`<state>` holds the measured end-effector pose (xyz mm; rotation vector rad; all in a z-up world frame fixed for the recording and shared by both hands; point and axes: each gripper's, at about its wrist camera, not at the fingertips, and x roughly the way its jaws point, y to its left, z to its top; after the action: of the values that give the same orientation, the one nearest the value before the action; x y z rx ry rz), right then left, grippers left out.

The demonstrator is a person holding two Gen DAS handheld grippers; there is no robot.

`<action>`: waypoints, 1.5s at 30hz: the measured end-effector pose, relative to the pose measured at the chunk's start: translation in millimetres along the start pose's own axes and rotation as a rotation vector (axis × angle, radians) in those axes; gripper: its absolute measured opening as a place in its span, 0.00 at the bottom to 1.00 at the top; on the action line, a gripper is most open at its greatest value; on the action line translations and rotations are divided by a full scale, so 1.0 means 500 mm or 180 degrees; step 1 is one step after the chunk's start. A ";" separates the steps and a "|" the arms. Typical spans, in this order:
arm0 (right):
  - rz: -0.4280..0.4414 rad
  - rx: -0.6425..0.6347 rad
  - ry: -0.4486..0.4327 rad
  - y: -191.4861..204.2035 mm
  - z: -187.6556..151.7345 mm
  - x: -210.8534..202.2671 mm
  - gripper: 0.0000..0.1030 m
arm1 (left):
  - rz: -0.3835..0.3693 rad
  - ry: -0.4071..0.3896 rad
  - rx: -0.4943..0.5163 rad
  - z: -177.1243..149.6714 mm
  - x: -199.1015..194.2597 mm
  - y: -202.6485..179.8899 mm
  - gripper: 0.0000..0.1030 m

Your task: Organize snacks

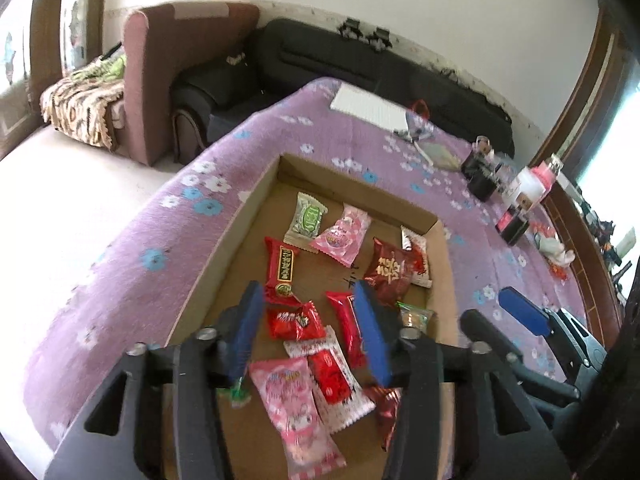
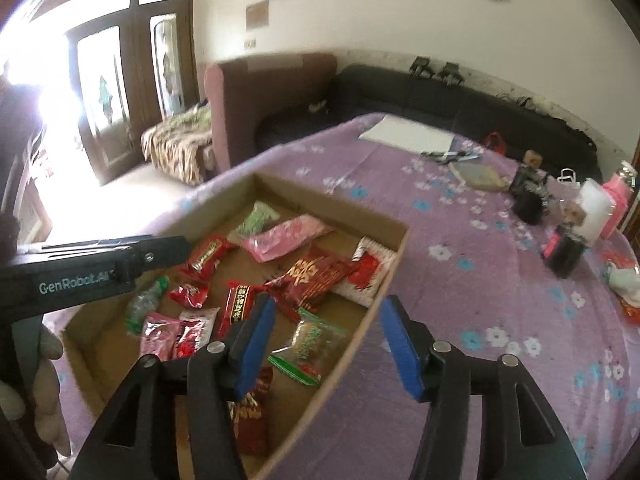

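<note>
Both tools open, nothing between the pads — left tool hangs over the near end of the cardboard box, right tool straddles its right wall. Snack packets lie loose inside the box, on the purple floral desk cover. Dark jars sit well beyond the box, to the right.

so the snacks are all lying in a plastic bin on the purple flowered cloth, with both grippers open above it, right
Not quite: it is a shallow cardboard box, not a plastic bin, as the left wrist view shows. The rest holds: the snacks lie in it on the purple flowered cloth, and the left gripper and right gripper are open above it.
</note>
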<state>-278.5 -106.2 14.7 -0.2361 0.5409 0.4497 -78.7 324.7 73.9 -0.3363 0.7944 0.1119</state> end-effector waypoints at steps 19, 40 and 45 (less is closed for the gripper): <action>-0.0314 0.0223 -0.0508 -0.034 -0.134 -0.195 0.76 | 0.0893 -0.1424 -0.0193 -0.143 -0.247 -0.040 0.97; -0.0187 0.0395 -0.0339 0.003 -0.183 -0.196 0.82 | 0.1240 -0.0968 0.0363 -0.186 -0.184 -0.118 1.00; -0.0196 0.0410 -0.0295 0.004 -0.185 -0.191 0.82 | 0.1215 -0.0908 0.0324 -0.193 -0.178 -0.112 1.00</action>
<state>-393.2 -168.1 -11.0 -0.1076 0.4686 0.3628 -193.9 242.0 88.8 -0.0655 0.5708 0.4659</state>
